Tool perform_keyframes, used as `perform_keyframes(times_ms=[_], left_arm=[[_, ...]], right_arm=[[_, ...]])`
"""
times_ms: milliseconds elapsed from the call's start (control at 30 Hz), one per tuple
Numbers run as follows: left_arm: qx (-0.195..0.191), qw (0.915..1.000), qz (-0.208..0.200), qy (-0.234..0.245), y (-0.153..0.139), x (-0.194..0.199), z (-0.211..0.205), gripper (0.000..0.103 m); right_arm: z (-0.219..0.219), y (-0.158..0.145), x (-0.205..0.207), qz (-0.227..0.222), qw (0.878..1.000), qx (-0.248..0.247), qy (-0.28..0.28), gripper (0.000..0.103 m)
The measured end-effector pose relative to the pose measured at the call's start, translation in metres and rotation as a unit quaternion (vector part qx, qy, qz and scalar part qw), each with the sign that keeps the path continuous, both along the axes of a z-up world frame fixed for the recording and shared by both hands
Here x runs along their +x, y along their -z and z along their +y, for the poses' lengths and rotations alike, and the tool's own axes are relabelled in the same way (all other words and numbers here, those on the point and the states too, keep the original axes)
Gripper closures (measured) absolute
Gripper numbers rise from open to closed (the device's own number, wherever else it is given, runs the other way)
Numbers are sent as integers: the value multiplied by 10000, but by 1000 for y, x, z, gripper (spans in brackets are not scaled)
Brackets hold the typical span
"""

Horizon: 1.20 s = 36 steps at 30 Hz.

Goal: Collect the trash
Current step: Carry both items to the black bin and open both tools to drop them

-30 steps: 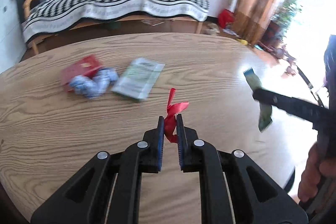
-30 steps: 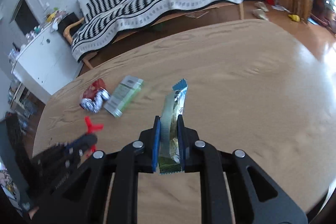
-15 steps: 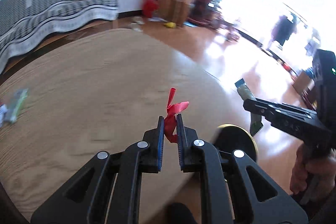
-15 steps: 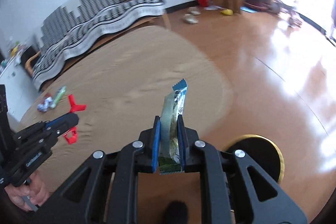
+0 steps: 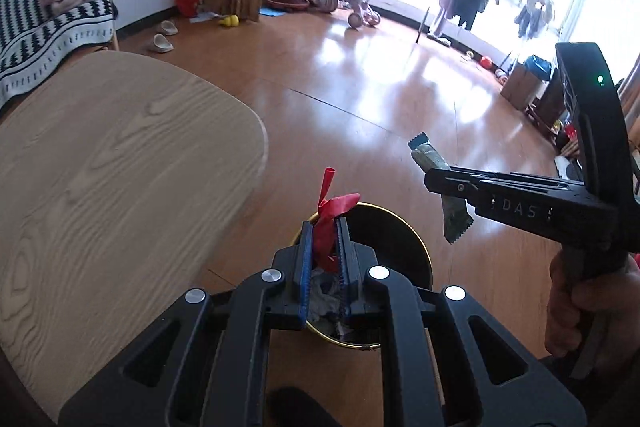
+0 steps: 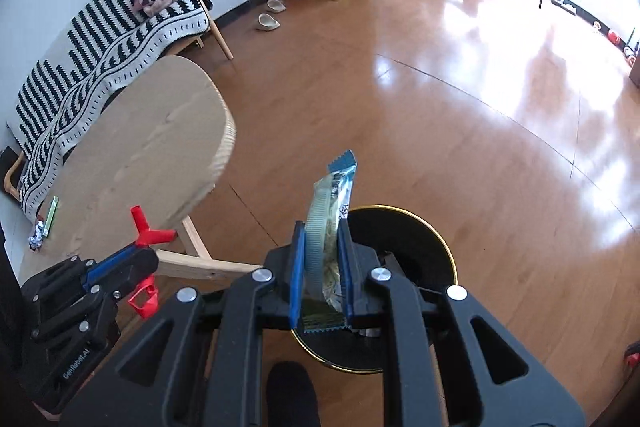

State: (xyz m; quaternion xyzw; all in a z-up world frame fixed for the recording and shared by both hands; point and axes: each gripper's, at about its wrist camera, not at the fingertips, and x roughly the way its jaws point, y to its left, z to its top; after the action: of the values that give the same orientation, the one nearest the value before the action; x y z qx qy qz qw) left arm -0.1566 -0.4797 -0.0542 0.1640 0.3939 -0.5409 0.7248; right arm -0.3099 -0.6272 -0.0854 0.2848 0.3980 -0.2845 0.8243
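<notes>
My left gripper point(image 5: 323, 227) is shut on a crumpled red wrapper point(image 5: 330, 215) and hangs over the near rim of a black, gold-rimmed bin point(image 5: 400, 247) on the floor, with some trash inside it. My right gripper point(image 6: 322, 231) is shut on a green and blue snack wrapper point(image 6: 332, 203) above the same bin point(image 6: 420, 247). From the left wrist camera the right gripper point(image 5: 430, 179) shows at the right with its wrapper point(image 5: 452, 215); from the right wrist camera the left gripper point(image 6: 142, 247) shows at the lower left with the red wrapper point(image 6: 146, 231).
The oval wooden table point(image 5: 100, 163) lies to the left, with leftover wrappers point(image 6: 44, 227) at its far end. A striped sofa point(image 6: 100, 47) stands behind it. Wooden floor point(image 6: 440, 107) stretches ahead, with slippers point(image 6: 268, 21), plants and a toy tricycle point(image 5: 360, 15) far off.
Both grippers have swung to the right, away from the table top and out over the floor, until the bin lies below them. Each still grips its wrapper.
</notes>
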Motion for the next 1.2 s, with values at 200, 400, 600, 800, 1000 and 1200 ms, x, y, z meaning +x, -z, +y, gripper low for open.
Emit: perform_keyframes(times_ms=[200,400,600,800,1000,1200], left_arm=[[35,10000,67,63,4,0,-15,92],[39,9998,152,84,7,2,-23,92],[25,9998,185,93,10,2,-21,92],[35,9997,243,91,11,0,-21,92],[90,9994,290,181,16,-5,-26,92],[1,9983,503,282,20,-5,-32,92]], right_arm=[[-7,3,-3,-1,10000,62,50,87],[-8,1,-3,-71,9999,66,92,87],[-8,0,-8,-139,9997,42,171,79],[-7,-7,-9,-270,9993,-86,251,51],[-12,-8,-13,-321,9987,-64,385,49],[-15,-10,-19,-359,9978,-123,539,47]])
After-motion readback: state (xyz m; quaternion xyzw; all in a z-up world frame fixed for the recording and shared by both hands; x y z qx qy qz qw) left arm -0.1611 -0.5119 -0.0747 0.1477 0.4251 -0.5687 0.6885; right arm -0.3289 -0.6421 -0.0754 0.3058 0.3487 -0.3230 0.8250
